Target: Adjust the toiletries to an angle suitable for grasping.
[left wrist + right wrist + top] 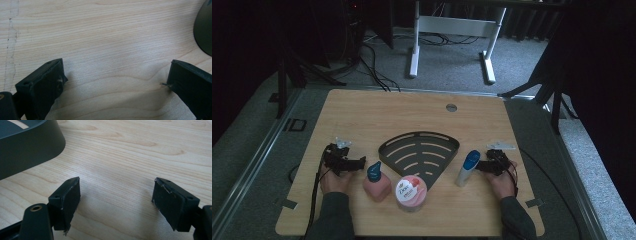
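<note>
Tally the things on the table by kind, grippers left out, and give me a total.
Pump bottle, pink with a blue pump: 1
Tub, pink with a white lid: 1
Tube, white with a blue cap: 1
Black slotted corner rack: 1
Total: 4
</note>
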Demonstrator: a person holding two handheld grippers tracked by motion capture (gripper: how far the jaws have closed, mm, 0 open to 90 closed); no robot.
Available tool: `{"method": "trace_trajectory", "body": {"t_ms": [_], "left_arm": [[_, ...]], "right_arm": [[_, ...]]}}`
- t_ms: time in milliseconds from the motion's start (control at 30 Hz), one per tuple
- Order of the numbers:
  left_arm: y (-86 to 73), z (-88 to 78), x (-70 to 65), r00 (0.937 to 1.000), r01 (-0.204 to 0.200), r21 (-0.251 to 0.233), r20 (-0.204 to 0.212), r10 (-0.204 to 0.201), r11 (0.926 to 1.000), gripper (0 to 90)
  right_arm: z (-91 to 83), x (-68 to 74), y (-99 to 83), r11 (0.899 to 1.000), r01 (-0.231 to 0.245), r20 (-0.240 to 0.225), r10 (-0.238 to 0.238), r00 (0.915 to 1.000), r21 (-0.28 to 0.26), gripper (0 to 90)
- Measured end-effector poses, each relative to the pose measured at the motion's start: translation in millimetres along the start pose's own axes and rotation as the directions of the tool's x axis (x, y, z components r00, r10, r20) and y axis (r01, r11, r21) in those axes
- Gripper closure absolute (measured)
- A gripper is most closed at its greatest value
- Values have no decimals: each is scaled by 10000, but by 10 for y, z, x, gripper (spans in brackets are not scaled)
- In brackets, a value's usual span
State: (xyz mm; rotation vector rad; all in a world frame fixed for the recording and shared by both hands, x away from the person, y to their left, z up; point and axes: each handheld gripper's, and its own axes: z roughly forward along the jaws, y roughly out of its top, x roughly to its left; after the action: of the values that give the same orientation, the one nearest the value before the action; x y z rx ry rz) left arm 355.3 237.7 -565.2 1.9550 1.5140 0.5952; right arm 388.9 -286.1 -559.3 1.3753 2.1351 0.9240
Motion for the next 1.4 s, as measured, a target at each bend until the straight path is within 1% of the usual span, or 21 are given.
{"method": "trace_trajectory", "body": {"t_ms": [133, 300, 333, 367, 400, 467, 533, 567, 667, 700, 800, 867, 933, 1033, 1133, 1300, 1400], "left_arm": [[-1, 0, 1, 10000, -3, -1, 4, 3, 10000, 16], [3, 2, -1, 10000, 34, 6, -44, -34, 10000, 16], [3, 2, -1, 10000, 34, 6, -39, -34, 10000, 16], [3, 2, -1, 10000, 36, 10, -43, -36, 10000, 16], [3, 3, -1, 10000, 37, 5, -47, -37, 10000, 16], [3, 2, -2, 10000, 41, 10, -49, -40, 10000, 16], [3, 2, -2, 10000, 43, 13, -57, -43, 10000, 16], [3, 2, -2, 10000, 42, 10, -57, -42, 10000, 16], [3, 3, -2, 10000, 43, 9, -55, -43, 10000, 16], [3, 3, -2, 10000, 42, 9, -54, -42, 10000, 16], [3, 2, -2, 10000, 43, 10, -54, -43, 10000, 16], [3, 2, -2, 10000, 43, 10, -56, -43, 10000, 16], [3, 2, -2, 10000, 43, 13, -57, -43, 10000, 16], [3, 2, -2, 10000, 41, 15, -58, -41, 10000, 16], [3, 2, -2, 10000, 41, 11, -56, -41, 10000, 16], [3, 2, -2, 10000, 42, 10, -56, -42, 10000, 16], [3, 2, -3, 10000, 42, 11, -59, -41, 10000, 16]], "right_arm": [[0, 2, 0, 10000, -20, 14, 20, 10000, -2, 227], [-18, 4, -1, 10000, -76, 34, 76, 10000, -5, 292], [-28, 2, -2, 9999, -136, -51, 136, 9999, -20, 315], [-43, -5, -6, 9998, -200, -279, 199, 9994, -58, 347], [-55, -6, -8, 9996, -270, -406, 267, 9988, -69, 378], [-105, -6, -13, 9998, -117, -595, 107, 9982, -166, 420], [-124, -2, -13, 9997, -55, -578, 42, 9983, -225, 437], [-172, 0, -5, 9994, 5, -654, -27, 9979, -335, 481], [-229, 11, -4, 9992, 223, -740, -247, 9969, -341, 604], [-250, 15, -8, 9990, 327, -806, -350, 9961, -296, 660], [-318, 29, -32, 9979, 580, -1032, -608, 9928, -297, 790], [-371, 43, -51, 9964, 774, -1138, -807, 9902, -334, 854], [-432, 61, -76, 9950, 930, -1269, -969, 9872, -366, 895], [-513, 83, -124, 9938, 1023, -1463, -1075, 9834, -427, 899], [-591, 129, -192, 9931, 1056, -1752, -1129, 9780, -506, 900], [-676, 252, -277, 9894, 1381, -1912, -1442, 9709, -445, 900], [-709, 307, -308, 9876, 1500, -2064, -1566, 9658, -474, 900]]}}
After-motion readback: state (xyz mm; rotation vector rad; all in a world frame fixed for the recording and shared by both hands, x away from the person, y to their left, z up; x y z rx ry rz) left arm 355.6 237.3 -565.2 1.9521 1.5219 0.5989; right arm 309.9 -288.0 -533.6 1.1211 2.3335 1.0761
